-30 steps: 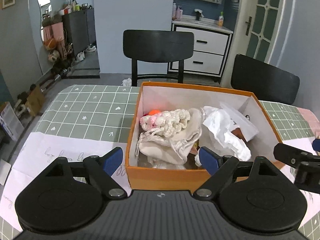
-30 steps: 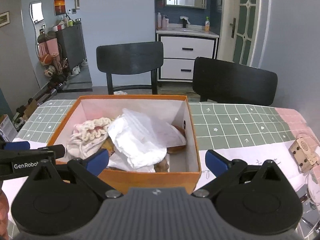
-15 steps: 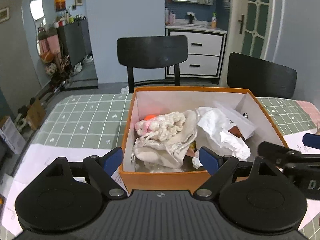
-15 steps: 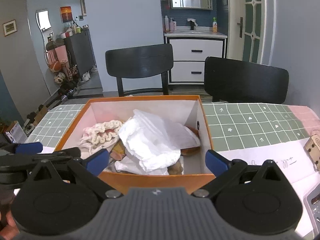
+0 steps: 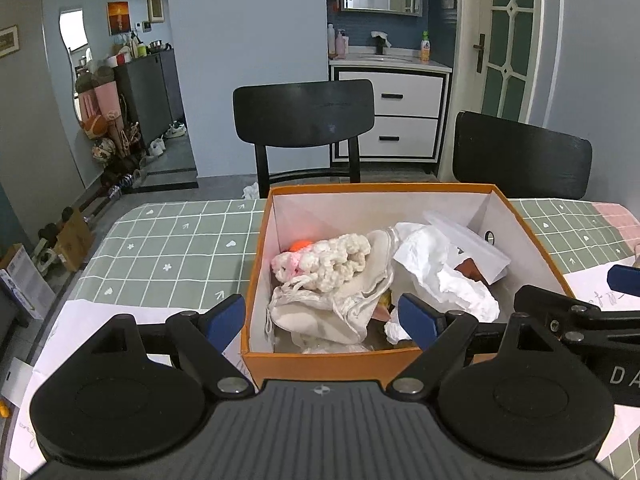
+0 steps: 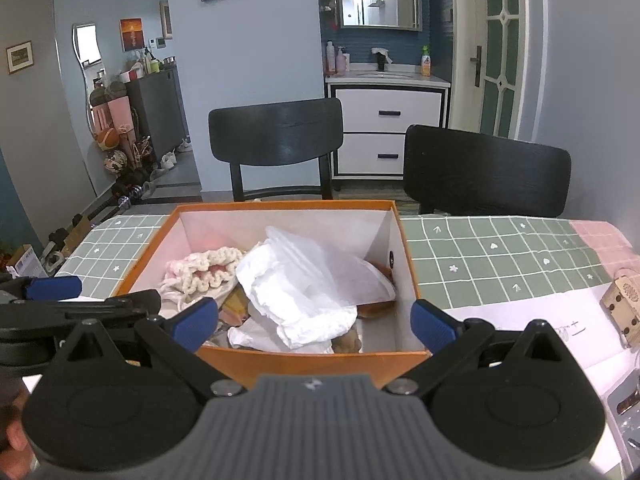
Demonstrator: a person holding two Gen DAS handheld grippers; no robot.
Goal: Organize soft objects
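An orange cardboard box (image 5: 320, 364) (image 6: 312, 362) stands on the green checked tablecloth. Inside lie a cream crocheted piece with pink (image 5: 324, 260) (image 6: 208, 268), a beige cloth pouch (image 5: 332, 312), crumpled white plastic bags (image 5: 440, 276) (image 6: 304, 292) and brown items underneath. My left gripper (image 5: 322, 316) is open and empty, held just before the box's near wall. My right gripper (image 6: 314, 324) is open and empty, also before the near wall. Each gripper shows at the edge of the other's view.
Two black chairs (image 5: 304, 120) (image 6: 484, 172) stand behind the table. White paper sheets (image 5: 100, 320) lie on the cloth at the front. A small wooden perforated box (image 6: 624, 312) sits at the right, with a metal item near the lower right edge.
Both grippers have drawn back and risen a little, so the box sits lower and more fully in view. Both stay open and empty.
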